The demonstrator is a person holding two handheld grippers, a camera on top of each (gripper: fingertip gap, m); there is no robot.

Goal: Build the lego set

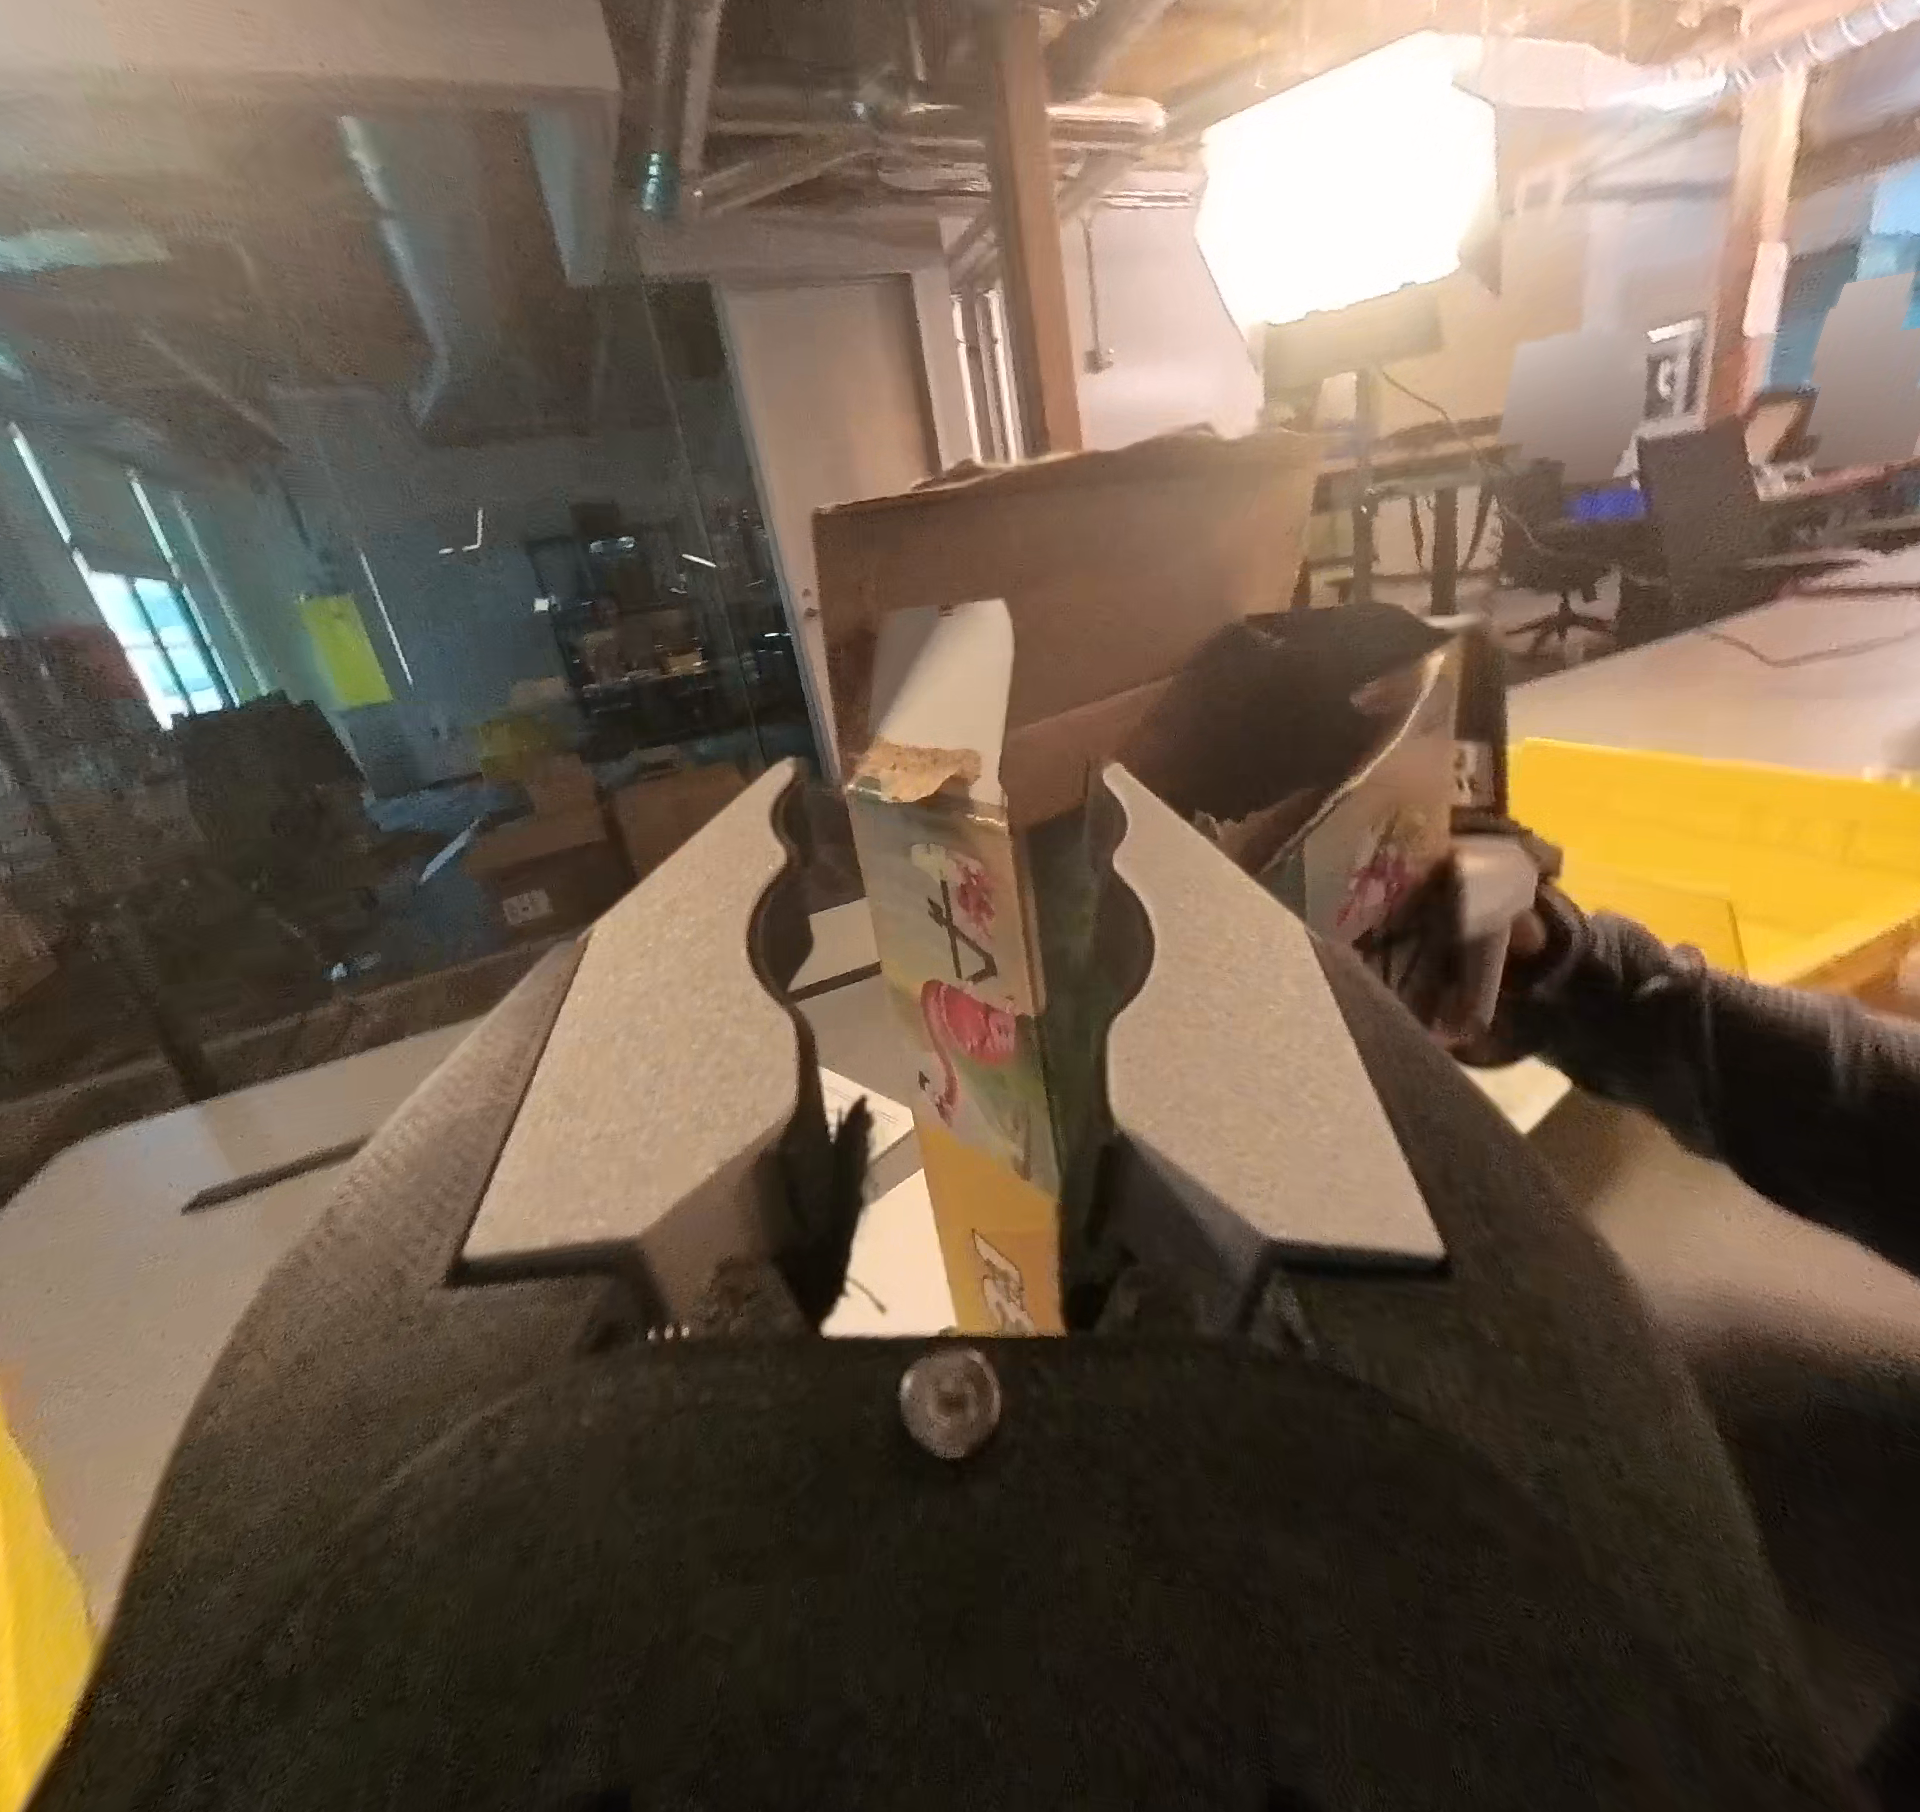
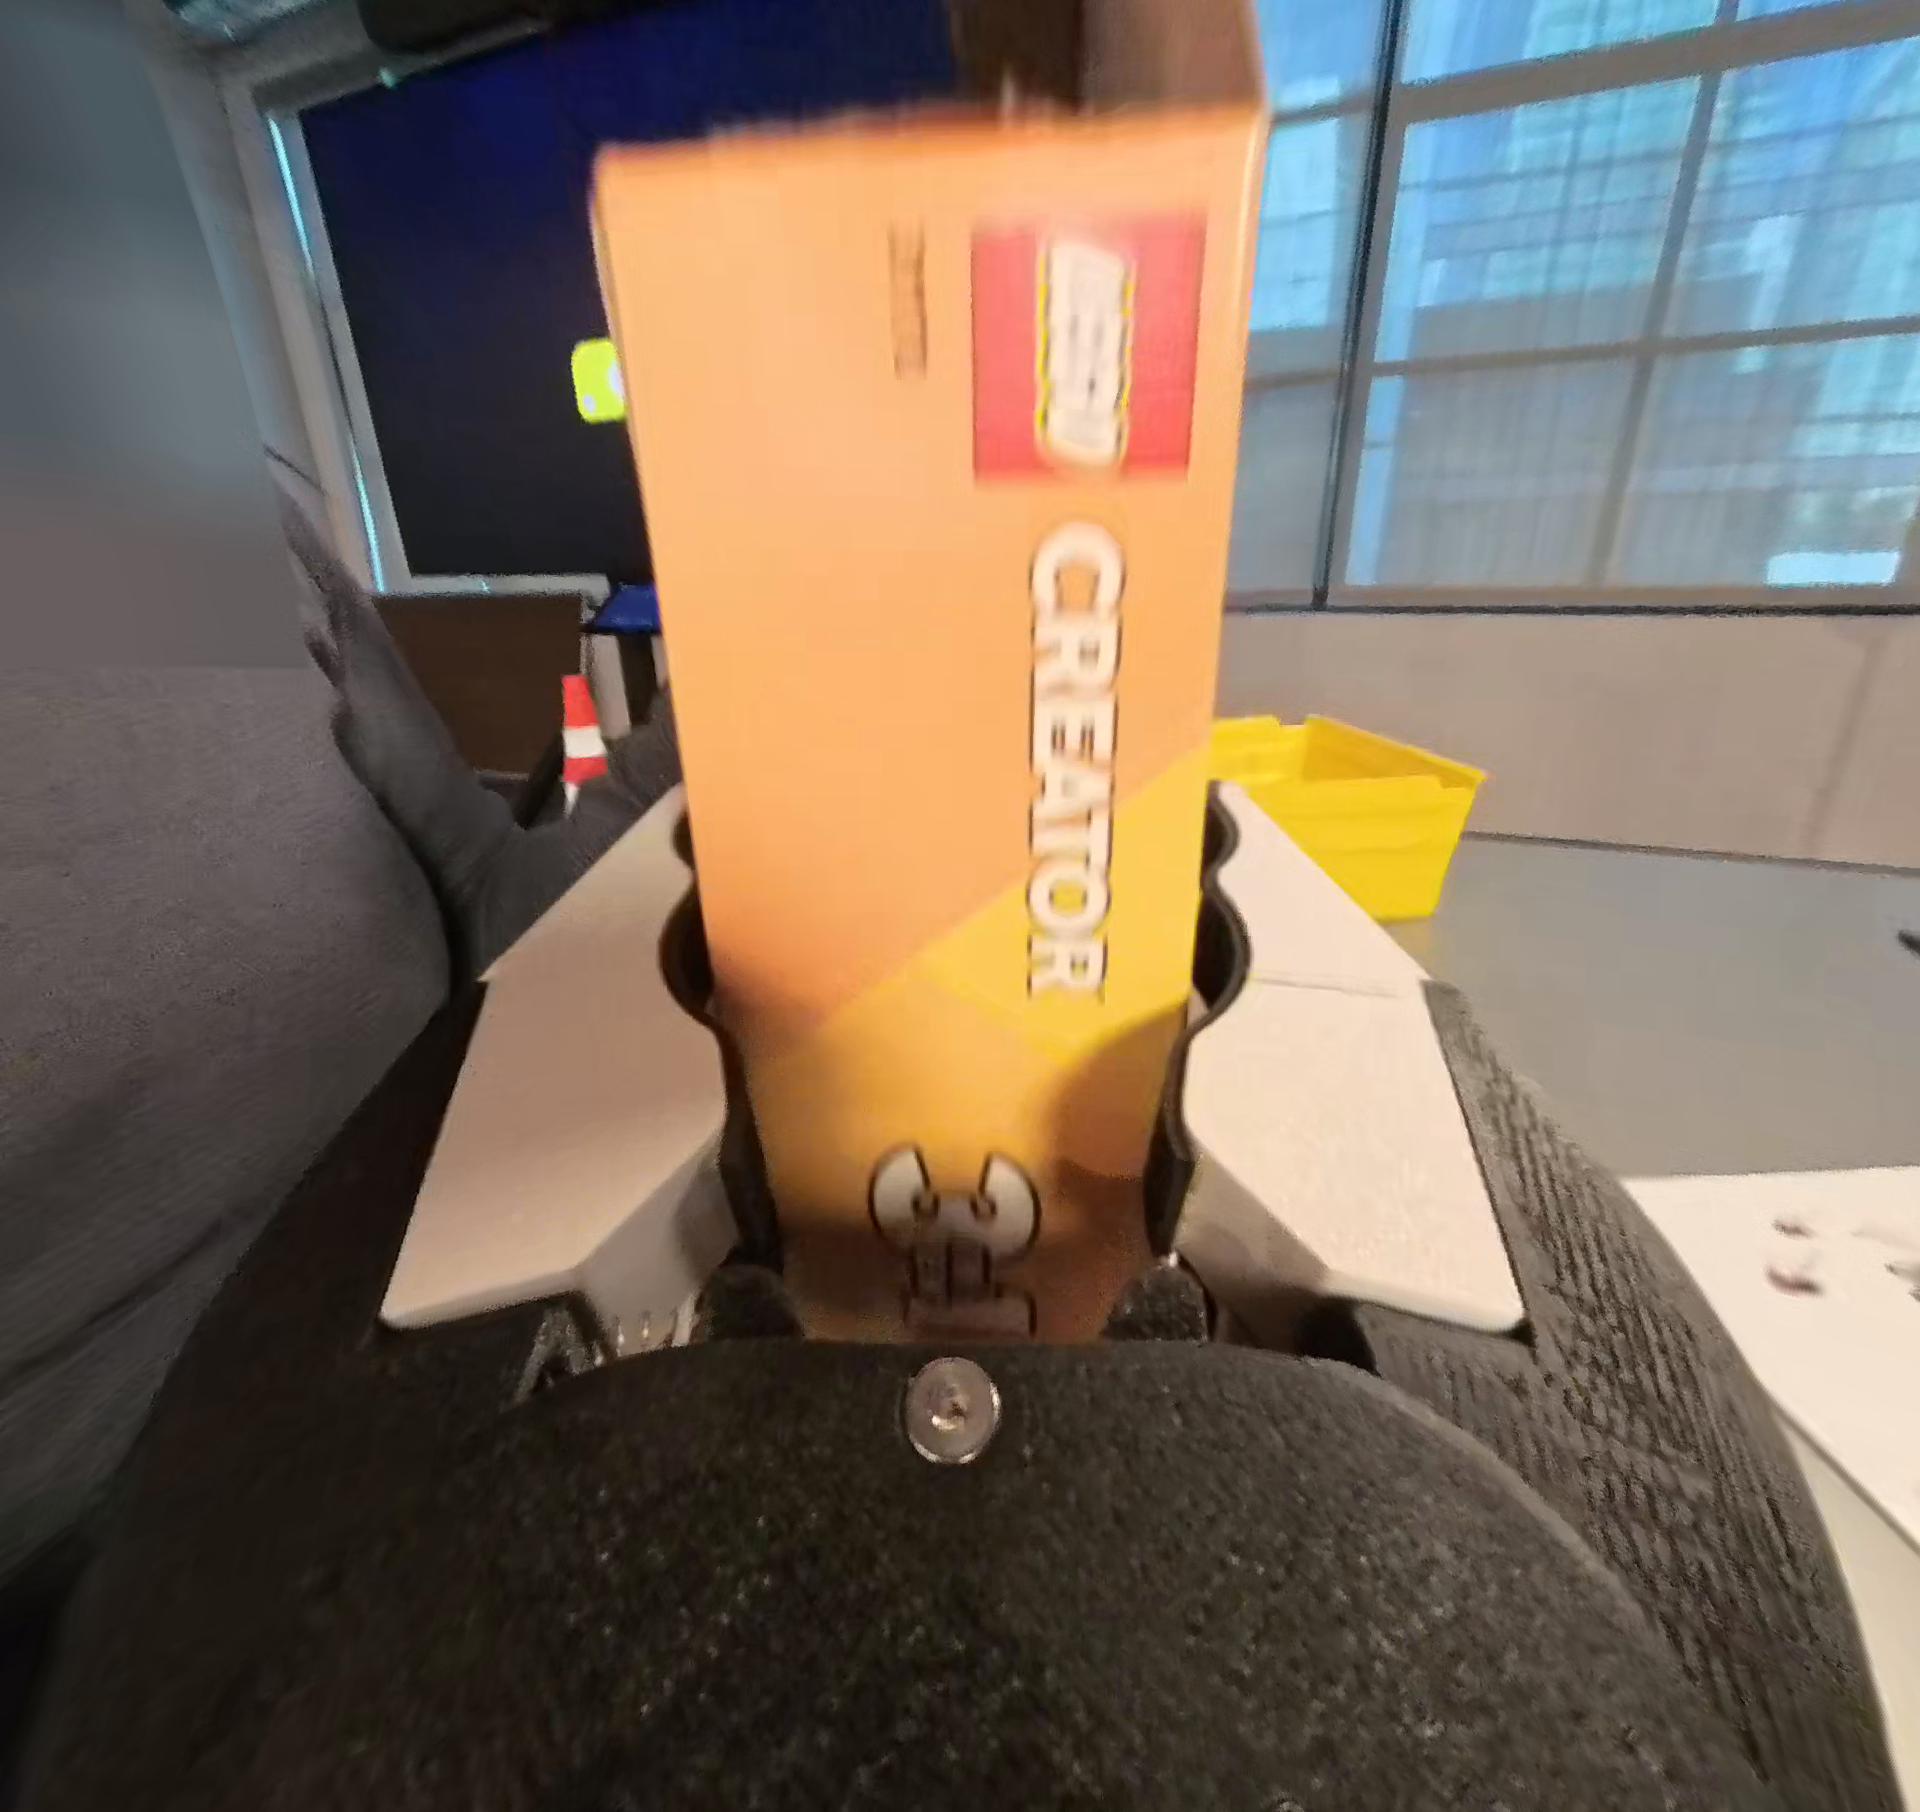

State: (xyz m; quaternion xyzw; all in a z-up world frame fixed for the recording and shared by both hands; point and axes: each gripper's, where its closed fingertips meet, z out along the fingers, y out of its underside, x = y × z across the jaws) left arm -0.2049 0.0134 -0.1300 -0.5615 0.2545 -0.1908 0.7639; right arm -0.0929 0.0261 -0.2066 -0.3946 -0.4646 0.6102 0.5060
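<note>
Up high, both jaws flank one printed cardboard box (image 2: pixel 935 619).

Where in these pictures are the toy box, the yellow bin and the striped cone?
toy box (image 2: pixel 883 619): right wrist view, on its plain orange face.
yellow bin (image 2: pixel 1382 827): right wrist view, on its outer wall.
striped cone (image 2: pixel 582 728): right wrist view, on its red-and-white body.
</note>
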